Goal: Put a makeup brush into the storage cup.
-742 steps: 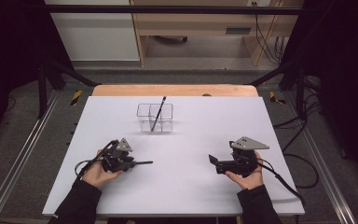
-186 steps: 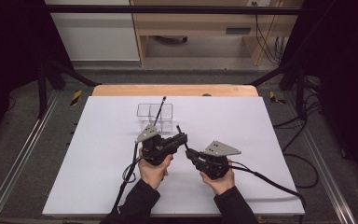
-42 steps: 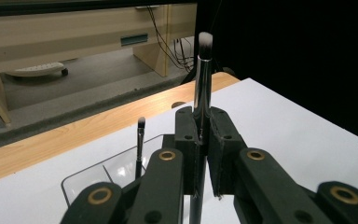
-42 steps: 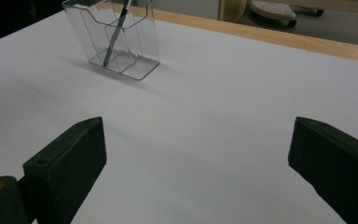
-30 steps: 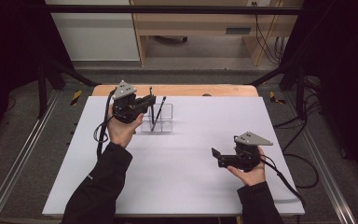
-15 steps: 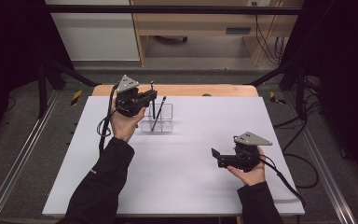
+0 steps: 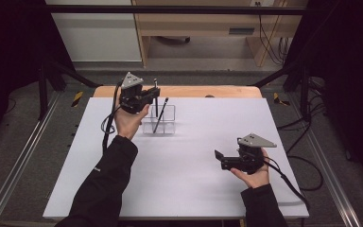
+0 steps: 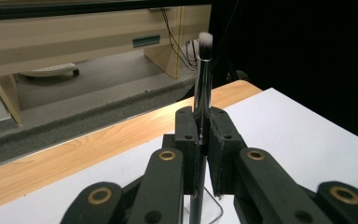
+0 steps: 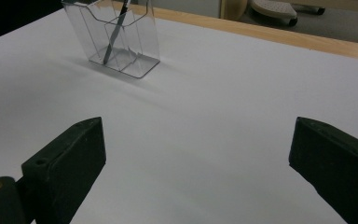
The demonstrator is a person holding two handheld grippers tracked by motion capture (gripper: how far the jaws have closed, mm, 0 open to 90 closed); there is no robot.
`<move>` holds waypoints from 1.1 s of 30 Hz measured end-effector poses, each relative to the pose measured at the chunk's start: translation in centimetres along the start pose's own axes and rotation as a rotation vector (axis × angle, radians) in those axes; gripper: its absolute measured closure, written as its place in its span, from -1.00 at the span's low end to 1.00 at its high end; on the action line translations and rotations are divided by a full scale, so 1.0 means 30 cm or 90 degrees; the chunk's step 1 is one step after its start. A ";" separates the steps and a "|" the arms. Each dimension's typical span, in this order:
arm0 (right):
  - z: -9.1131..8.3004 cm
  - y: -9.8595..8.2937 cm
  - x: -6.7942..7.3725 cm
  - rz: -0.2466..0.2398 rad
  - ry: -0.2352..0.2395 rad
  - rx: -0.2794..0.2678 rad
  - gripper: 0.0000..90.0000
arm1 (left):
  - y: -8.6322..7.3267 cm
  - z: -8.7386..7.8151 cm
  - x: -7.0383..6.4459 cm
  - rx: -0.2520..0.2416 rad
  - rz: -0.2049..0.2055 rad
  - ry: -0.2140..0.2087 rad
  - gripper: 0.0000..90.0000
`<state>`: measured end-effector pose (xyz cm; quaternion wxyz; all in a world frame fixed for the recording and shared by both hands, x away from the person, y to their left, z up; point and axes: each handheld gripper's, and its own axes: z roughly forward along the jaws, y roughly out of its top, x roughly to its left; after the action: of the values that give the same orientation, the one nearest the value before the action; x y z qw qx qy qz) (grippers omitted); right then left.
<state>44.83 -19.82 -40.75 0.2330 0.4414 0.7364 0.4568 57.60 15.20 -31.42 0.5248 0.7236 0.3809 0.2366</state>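
A: Where is the brush [image 8: 202, 88]?
B: Upright, pinched tight in the left gripper [image 7: 146, 97] jaws, above the clear holder [image 7: 163, 120]. Its bottom end is hidden behind them.
A: And the right gripper [image 7: 223, 160]?
B: Jaws wide apart over the worktop [image 7: 194, 161], holding nothing

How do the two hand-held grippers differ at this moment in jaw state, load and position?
The left hand-held gripper has its jaws shut on a makeup brush, held upright; the right hand-held gripper has its jaws wide apart with nothing between them. The left one is raised over the clear organizer at the far side of the table; the right one sits low near the table's near right part. Both are black and carry a grey plate.
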 end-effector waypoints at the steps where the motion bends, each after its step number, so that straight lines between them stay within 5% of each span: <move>1: 0.000 0.000 -0.001 0.000 0.000 0.001 -0.91 | 0.001 0.003 0.001 -0.002 -0.002 0.000 0.84; 33: -0.007 -0.001 -0.008 0.006 0.000 -0.002 -0.91 | -0.026 0.096 0.062 0.020 -0.004 0.031 0.84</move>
<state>44.77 -20.13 -40.68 0.2321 0.4442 0.7335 0.4591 60.62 15.13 -33.23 0.5047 0.7244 0.3995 0.2469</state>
